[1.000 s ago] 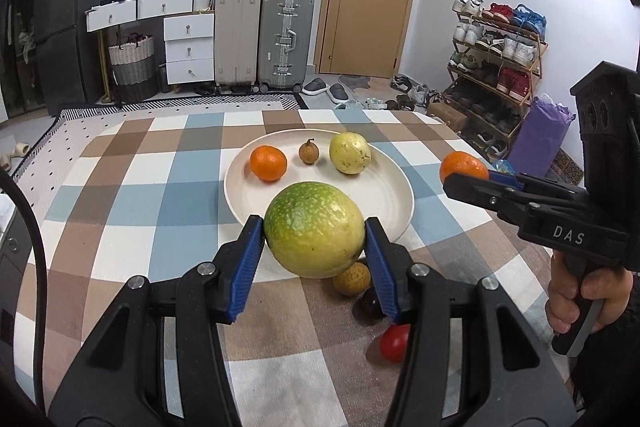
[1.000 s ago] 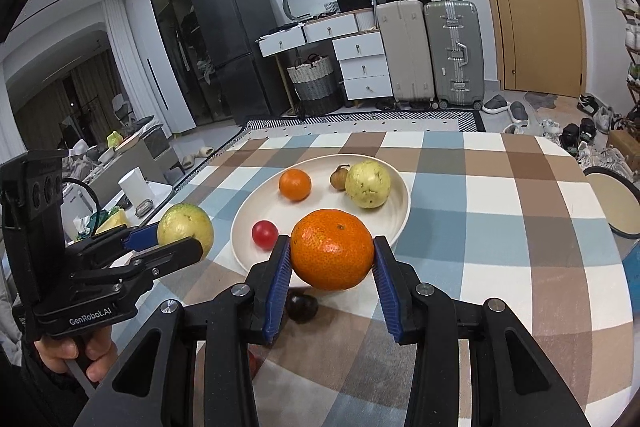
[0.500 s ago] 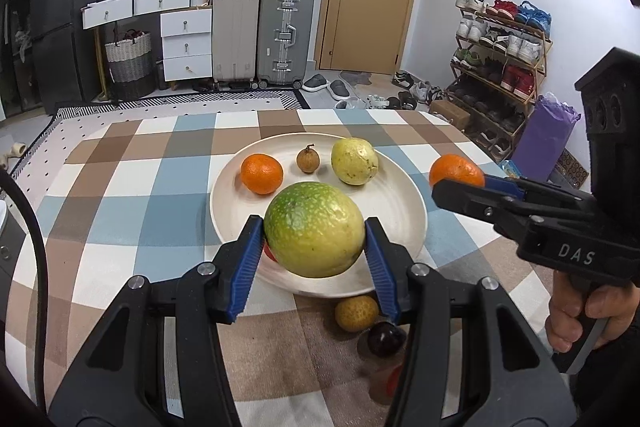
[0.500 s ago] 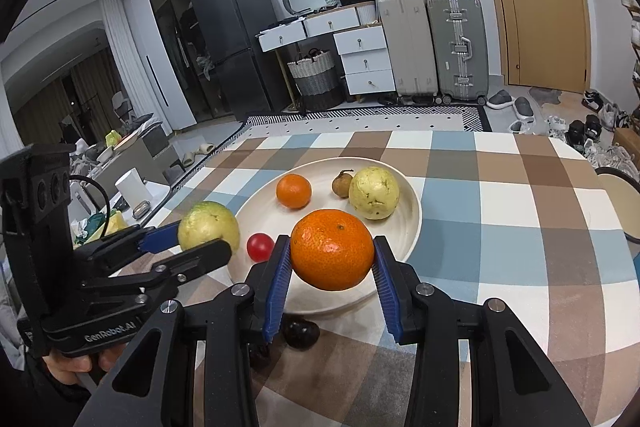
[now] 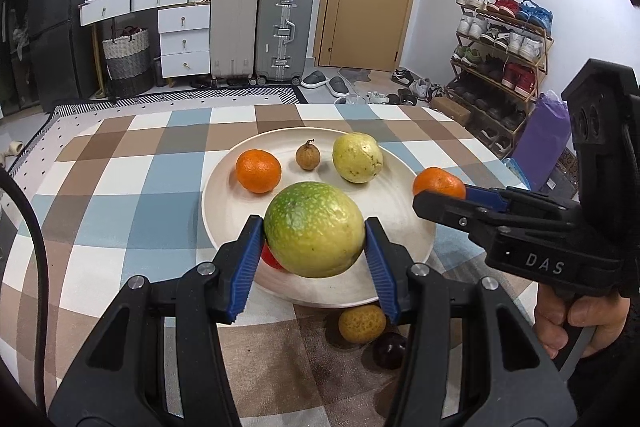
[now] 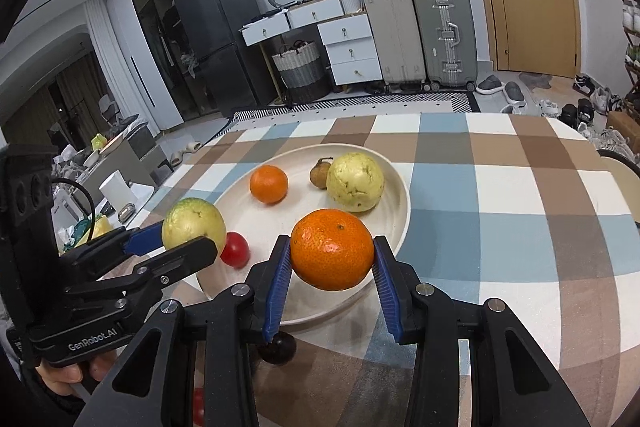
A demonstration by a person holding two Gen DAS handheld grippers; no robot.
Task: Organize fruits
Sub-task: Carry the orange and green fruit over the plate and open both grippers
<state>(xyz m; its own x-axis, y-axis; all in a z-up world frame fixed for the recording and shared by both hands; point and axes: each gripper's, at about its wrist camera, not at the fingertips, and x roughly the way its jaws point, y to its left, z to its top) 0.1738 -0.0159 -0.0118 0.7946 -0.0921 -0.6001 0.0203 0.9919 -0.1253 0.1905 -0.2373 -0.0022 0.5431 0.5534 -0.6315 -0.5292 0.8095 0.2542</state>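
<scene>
Viewed from the left wrist, the green guava is clamped in the left gripper above the plate; it should be lowered before release. From the right wrist, the orange is gripped by the right gripper over the plate's near rim.

Below my jaws the table is covered by a checked cloth of brown, blue and white squares. A round cream plate lies on it near the middle. Just beside the plate's near rim, straight on the cloth, sit a small rough yellow-brown fruit and a dark purple round fruit, the two side by side; a small red fruit shows partly at the near edge.
</scene>
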